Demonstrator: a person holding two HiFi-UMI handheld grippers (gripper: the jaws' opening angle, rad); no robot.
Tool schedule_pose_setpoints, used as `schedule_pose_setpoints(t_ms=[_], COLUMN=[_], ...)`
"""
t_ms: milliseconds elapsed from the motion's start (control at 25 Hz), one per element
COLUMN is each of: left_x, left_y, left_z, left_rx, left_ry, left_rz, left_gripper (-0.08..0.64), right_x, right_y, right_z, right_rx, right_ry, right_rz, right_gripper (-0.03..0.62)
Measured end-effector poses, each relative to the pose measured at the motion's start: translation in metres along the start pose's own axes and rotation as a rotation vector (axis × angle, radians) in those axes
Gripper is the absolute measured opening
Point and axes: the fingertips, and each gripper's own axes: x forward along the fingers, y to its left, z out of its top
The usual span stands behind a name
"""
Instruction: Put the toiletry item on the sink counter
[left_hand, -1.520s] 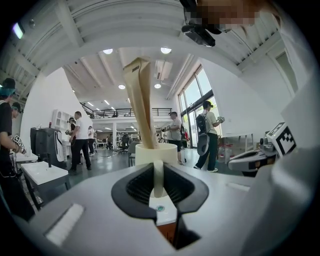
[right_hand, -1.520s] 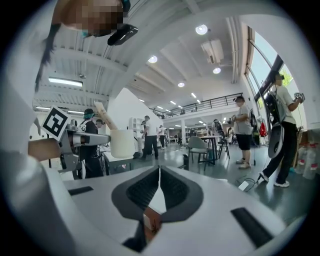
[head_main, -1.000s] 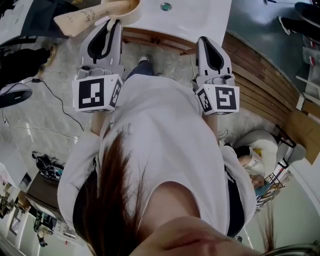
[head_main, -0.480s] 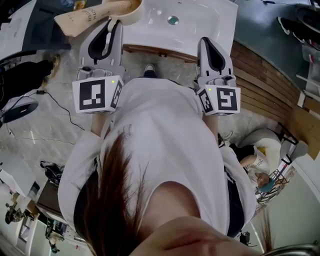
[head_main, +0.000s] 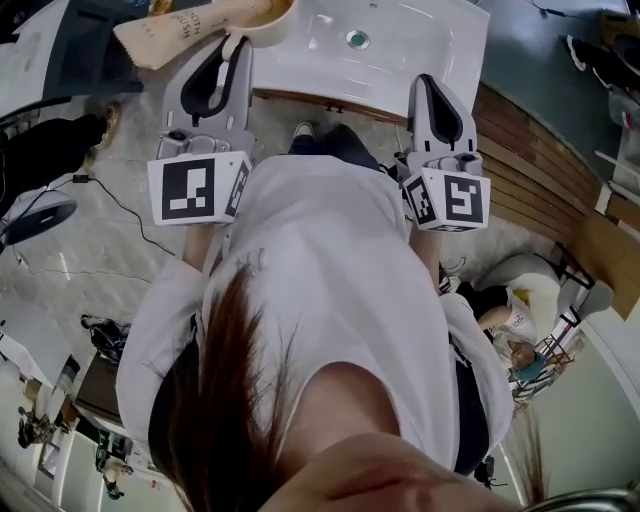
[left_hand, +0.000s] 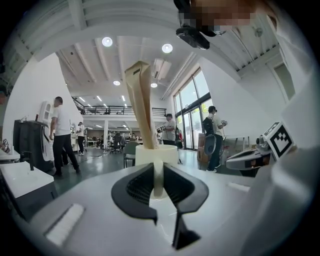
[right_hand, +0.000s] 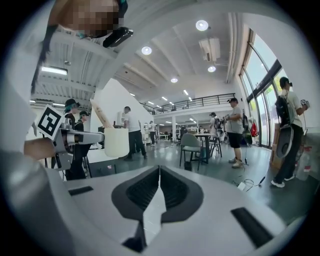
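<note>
The left claw (left_hand: 158, 175) was clamped on a white cup (left_hand: 156, 154), which sat at the top left of the head view, at the left edge of the sink (head_main: 425, 45). A tan tube (left_hand: 141, 100) stood tilted in the cup. The right claw (right_hand: 159, 175) was closed together and empty.

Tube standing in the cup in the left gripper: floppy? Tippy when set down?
Probably top-heavy: the tube rises far above the cup rim and leans, so a bump may swing it. Likely light: the left gripper holds cup and tube by one thin pinched part.
</note>
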Motion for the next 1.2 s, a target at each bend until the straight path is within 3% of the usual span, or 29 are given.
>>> schedule_pose_setpoints(t_ms=[400,840,1200], left_x=[0.011,0.082,0.111], left_y=[0.007,-0.007,-0.010], left_z=[-0.005,0.008,0.013], left_rx=[-0.005,0.018,0.036], left_ry=[0.028,0.030,0.032], left_rz=[0.037,0.040,0.121], left_gripper=[0.049,0.049,0.049], right_x=[0.017,0.055,0.082], right_y=[-0.012,-0.073,-0.111], right_z=[-0.005,0.000,-0.004], right_rx=[0.005,0.020,0.036], right_ry=[0.043,0.064,0.073], right_rz=[0.027,0.051,0.110], right_gripper=[0.011,0.011,0.011])
